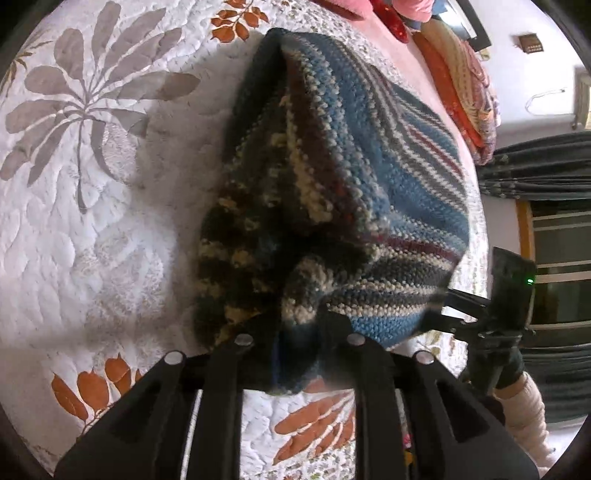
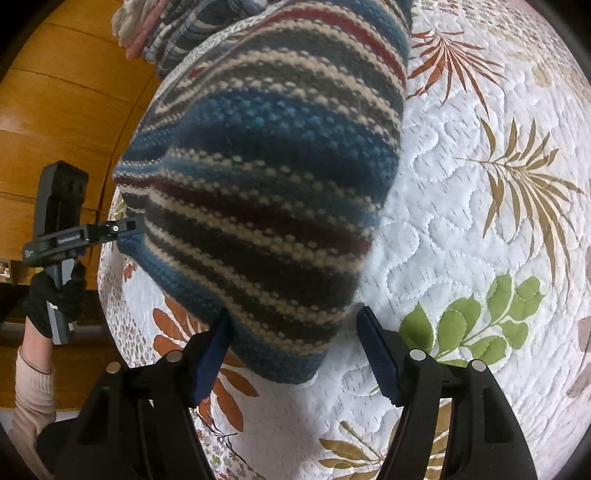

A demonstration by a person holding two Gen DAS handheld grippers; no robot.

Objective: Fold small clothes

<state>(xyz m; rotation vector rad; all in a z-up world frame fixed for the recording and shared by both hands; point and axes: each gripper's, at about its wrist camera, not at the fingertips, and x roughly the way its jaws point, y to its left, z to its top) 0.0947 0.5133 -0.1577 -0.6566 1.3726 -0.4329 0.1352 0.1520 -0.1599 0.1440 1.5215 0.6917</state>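
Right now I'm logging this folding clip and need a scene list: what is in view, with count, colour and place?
Knitted striped garment: one; blue, cream, maroon and dark stripes; lifted above the bed, held at its near edge.
Quilted bedspread: one; white with orange, brown and green leaf prints; covering the bed below.
Piled fabrics: several; orange, cream and pink; far end of the bed in the left wrist view.
Checked cloth: one; dark with pale lines; top of the right wrist view.
Wooden panelling: orange-brown; beside the bed.
Curtain: dark; at the right edge.
Left gripper: black, closed on the garment.
Right gripper: black with blue pads, open around the garment's corner.
Gloved hand: black glove, cream sleeve.
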